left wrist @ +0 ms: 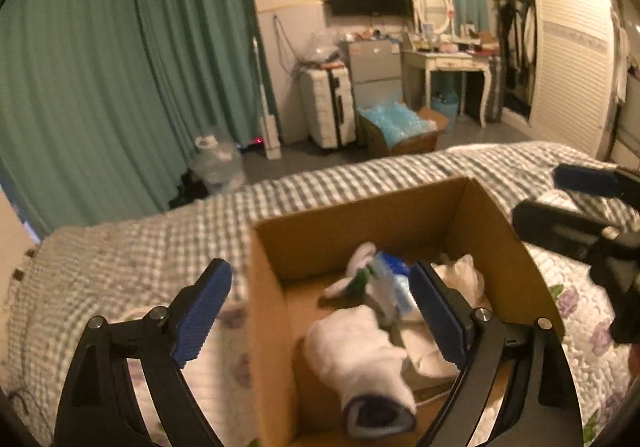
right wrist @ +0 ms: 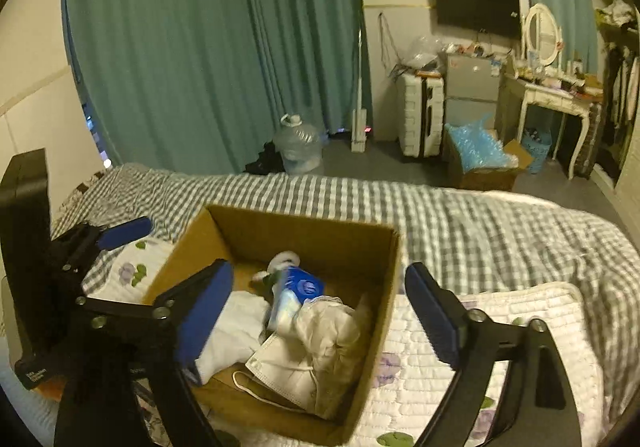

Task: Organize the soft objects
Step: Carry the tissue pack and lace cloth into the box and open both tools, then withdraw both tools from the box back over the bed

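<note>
Both hand-held grippers wide over the box.
My left hand-held gripper [left wrist: 320,311] straddles the cardboard box's [left wrist: 268,327] left wall; my right hand-held gripper [right wrist: 318,311] straddles its right wall, bed [right wrist: 500,231] around.

1. The left claw [left wrist: 320,311] is spread wide, its blue-padded fingers [left wrist: 202,311] far apart with nothing between them.
2. The right claw [right wrist: 320,317] is likewise spread wide and grips nothing.
3. Both point forward and slightly downward, side by side, each visible at the edge of the other's view.
</note>
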The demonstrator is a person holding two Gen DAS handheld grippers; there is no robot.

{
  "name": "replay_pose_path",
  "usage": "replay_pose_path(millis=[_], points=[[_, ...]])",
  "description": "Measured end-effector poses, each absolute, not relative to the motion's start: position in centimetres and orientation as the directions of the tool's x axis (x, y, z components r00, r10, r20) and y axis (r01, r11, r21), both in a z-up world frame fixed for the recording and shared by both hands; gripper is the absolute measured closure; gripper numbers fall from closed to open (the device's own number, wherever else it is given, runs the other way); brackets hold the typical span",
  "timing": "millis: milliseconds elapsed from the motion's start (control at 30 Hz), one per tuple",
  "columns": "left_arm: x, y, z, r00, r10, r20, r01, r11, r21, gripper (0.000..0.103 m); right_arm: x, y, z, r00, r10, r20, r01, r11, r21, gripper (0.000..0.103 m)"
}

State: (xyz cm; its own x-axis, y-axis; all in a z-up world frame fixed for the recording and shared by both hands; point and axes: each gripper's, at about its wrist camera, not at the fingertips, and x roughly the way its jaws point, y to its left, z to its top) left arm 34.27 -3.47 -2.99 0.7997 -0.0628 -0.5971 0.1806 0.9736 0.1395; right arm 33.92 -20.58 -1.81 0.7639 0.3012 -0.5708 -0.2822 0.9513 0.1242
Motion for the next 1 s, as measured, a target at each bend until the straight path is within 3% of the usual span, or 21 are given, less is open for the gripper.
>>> replay_pose_path(millis=[100, 200, 367, 533, 600, 767, 1000], points=[[32.0, -2.3, -0.9, 0.825, -0.056, -0.562, 0.168, 0.974, 0.149, 0.011, 31.8, -20.4, 0.3, 0.792, 0.265, -0.549, -0.263, 0.961, 0.084, 0.0], [29.0, -0.9, 1.4, 0.847, -0.066, -0.527, 0.161, 0.977, 0.136, 0.0, 29.0, -20.3, 3.0, 0.82, 0.25, -0.515, -0.26, 0.964, 0.052, 0.0], [23.2, 0.9, 5.1, 0.891, -0.092, -0.444, 0.161, 0.98, 0.12, 0.0, 24.4, -19.8, 6.9, 0.843, 0.25, -0.477, -0.274, 0.962, 0.02, 0.0], [19.2, 2.0, 6.3, 0.892, -0.077, -0.444, 0.14, 0.984, 0.11, 0.0, 20.5, -18.1, 8.3, 0.837, 0.266, -0.478, -0.311, 0.95, -0.014, 0.0], [17.8, 2.5, 6.1, 0.899, -0.019, -0.438, 0.082, 0.989, 0.125, 0.0, 19.2, -17.6, 8.1, 0.829, 0.277, -0.486, -0.327, 0.945, -0.02, 0.0], [15.1, 3.4, 4.2, 0.901, -0.038, -0.433, 0.084, 0.993, 0.088, 0.0, 17.1, -16.9, 5.3, 0.795, 0.308, -0.522, -0.355, 0.935, 0.012, 0.0], [15.3, 4.4, -2.2, 0.84, -0.026, -0.542, 0.049, 0.998, 0.028, 0.0, 17.4, -15.7, -2.6, 0.717, 0.311, -0.624, -0.361, 0.931, 0.049, 0.0]])
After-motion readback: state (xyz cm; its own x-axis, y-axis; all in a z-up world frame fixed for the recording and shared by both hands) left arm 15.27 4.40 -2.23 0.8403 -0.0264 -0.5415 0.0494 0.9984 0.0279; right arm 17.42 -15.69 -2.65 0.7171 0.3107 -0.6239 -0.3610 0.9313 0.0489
